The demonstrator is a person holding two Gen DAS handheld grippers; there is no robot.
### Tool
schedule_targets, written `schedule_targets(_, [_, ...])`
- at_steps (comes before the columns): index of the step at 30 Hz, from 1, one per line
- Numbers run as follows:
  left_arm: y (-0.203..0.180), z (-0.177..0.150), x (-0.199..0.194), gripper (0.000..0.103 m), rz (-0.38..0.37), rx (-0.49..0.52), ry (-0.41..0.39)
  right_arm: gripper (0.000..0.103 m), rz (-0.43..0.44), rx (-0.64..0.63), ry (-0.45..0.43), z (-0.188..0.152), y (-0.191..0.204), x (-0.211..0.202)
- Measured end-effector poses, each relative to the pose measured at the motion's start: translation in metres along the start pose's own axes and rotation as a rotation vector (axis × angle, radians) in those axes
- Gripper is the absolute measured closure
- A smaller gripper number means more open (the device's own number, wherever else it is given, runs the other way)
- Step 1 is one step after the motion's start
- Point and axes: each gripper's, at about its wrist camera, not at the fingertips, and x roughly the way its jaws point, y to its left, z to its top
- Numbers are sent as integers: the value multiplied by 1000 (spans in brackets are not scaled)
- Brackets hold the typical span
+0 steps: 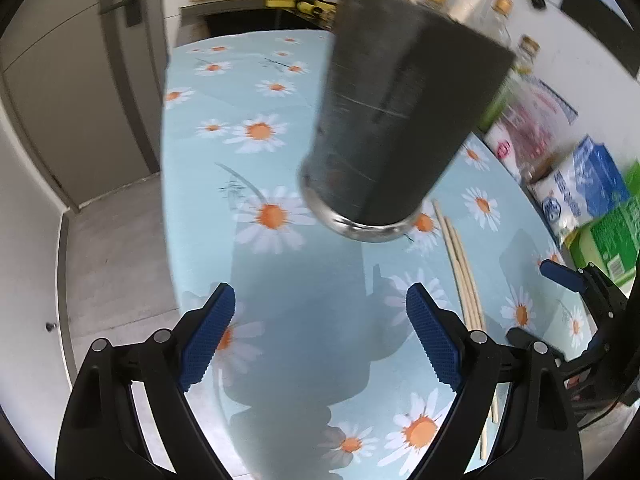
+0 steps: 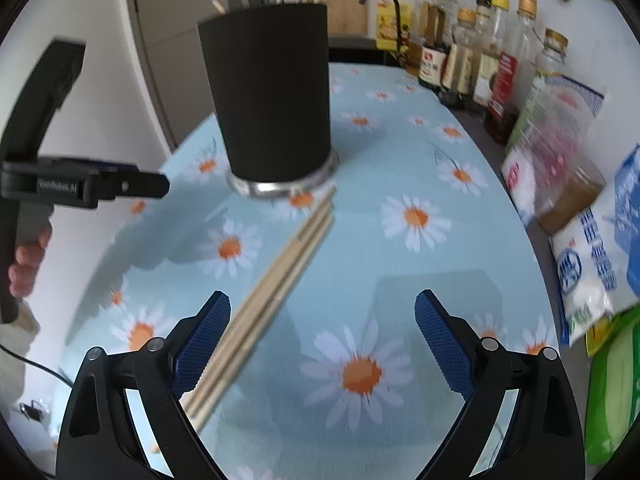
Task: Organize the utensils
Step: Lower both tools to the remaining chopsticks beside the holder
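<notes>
Both jaws gape empty above the daisy-print table point(image 2: 400, 152): right gripper point(image 2: 322, 344) beside bundled wooden chopsticks point(image 2: 280, 276) (light, stiff, probably slippery; best pinched mid-length) lying against the black holder point(image 2: 268, 100) mid-table; left gripper point(image 1: 320, 340) faces it.

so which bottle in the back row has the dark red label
The dark bottle at the row's near-left end, closest to the black holder; the others look clear or pale amber.
</notes>
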Motion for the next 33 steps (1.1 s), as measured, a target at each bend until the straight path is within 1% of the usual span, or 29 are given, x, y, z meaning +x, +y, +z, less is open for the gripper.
schedule_targets(7, [-33,4,22,17,-26,105,39,14,-63,13,60,-17,6,7])
schedule_targets(12, [-50,6,33,17,-51,154,64,14,-78,36,68,-22,11,9])
schedule_targets(16, [-62,6,40,17,-51,192,75,14,-89,93,93,-22,10,10])
schedule_targets(17, [-65,6,41,17,-51,205,77,14,-77,113,106,-22,10,10])
schedule_targets(21, [-73,8,47,17,-48,223,90,14,-69,127,99,-25,12,9])
schedule_targets(22, [-75,8,48,17,-44,230,94,14,-77,134,99,-26,11,8])
schedule_targets(24, [-77,8,51,17,-40,232,104,14,-122,136,124,-28,10,8])
schedule_targets(26, [-80,8,56,17,-47,228,122,14,-127,123,116,-30,10,6])
schedule_targets(28, [-83,7,64,14,-38,244,154,13,-131,117,103,-31,11,5])
schedule_targets(30, [-85,6,66,9,-20,250,152,12,-128,124,102,-32,8,5])
schedule_targets(33, [-83,6,66,9,-20,238,149,11,-137,151,107,-31,3,6])
